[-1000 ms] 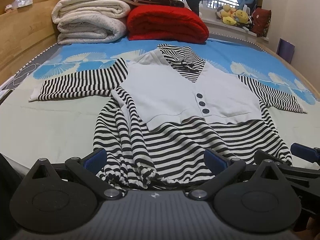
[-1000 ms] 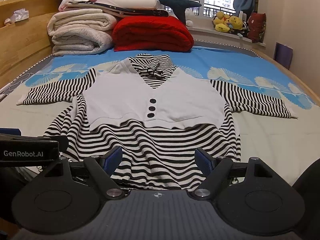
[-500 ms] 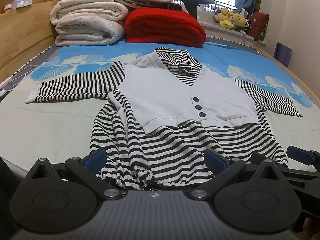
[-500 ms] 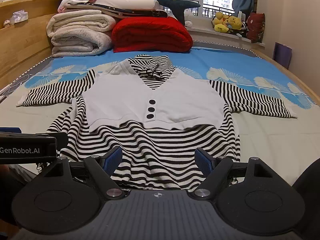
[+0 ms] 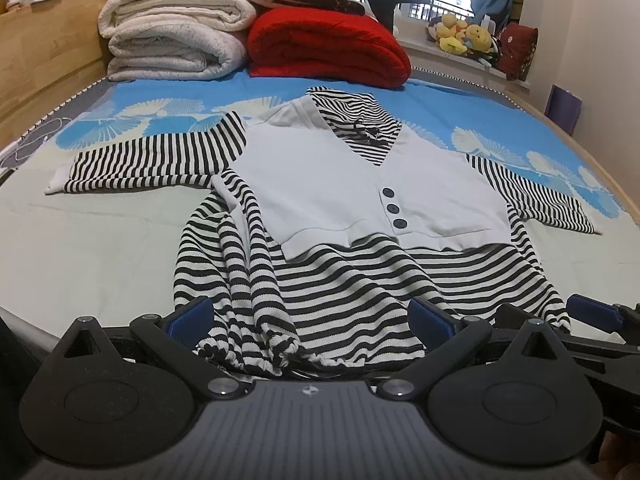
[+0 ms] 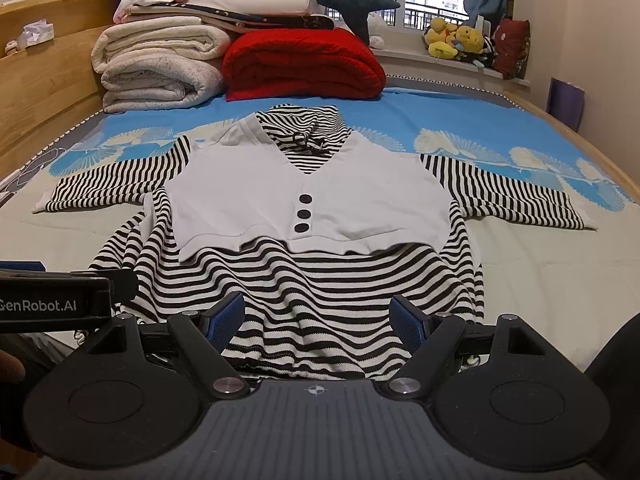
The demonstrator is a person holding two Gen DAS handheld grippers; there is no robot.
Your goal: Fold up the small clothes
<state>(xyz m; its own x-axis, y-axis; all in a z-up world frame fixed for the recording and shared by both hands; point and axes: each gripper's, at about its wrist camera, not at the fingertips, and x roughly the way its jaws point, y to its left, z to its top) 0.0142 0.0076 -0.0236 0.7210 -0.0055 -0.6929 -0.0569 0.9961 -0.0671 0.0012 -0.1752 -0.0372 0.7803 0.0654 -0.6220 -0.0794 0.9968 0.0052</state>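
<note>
Left wrist view shows the striped dress (image 5: 352,280) lying face up on the bed (image 5: 100,240), sleeves spread to both sides, so that it is flat for folding. On its left side the skirt is bunched into a ridge, which probably needs smoothing first. The left tongs (image 5: 310,320) are wide open at the hem, one pad on each side of the gathered cloth, gripping nothing. In the right wrist view the right tongs (image 6: 318,318) are also open over the hem middle, ready to take it.

Blk/wht striped top (image 6: 320,280) w/ white vest panel, blue floral sheet (image 6: 440,112), red blanket (image 6: 300,64), blue claw pads (image 6: 224,318).
</note>
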